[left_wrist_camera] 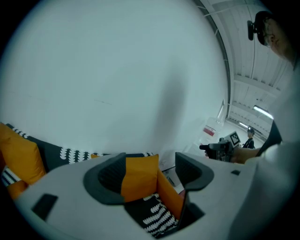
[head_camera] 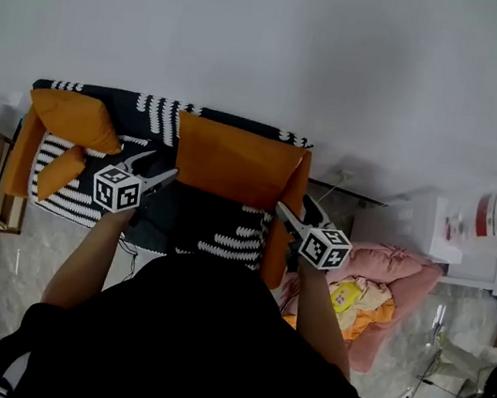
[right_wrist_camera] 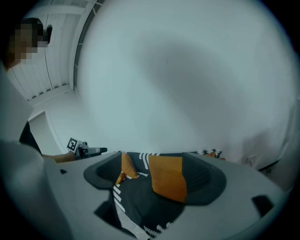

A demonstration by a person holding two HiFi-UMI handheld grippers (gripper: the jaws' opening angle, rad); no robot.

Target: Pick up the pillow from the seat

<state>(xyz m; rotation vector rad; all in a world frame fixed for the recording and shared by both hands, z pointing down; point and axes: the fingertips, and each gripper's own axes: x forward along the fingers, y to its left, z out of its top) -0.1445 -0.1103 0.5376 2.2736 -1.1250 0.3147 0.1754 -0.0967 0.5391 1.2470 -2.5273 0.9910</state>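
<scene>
The large orange square fabric pillow [head_camera: 231, 162] stands upright against the back of the black-and-white patterned seat [head_camera: 223, 236], at its middle. The left claw [head_camera: 160, 171] and the right claw [head_camera: 289, 212] hover at its lower corners, both spread wide and pinching nothing. Biting only loose corner fabric would likely let the soft pillow sag or slip free. A smaller orange cushion [head_camera: 74, 118] at the seat's left end and a pink cloth heap [head_camera: 397, 272] right of the seat block nothing.

White wall [head_camera: 277, 36], pale marbled floor [head_camera: 54, 250]
</scene>
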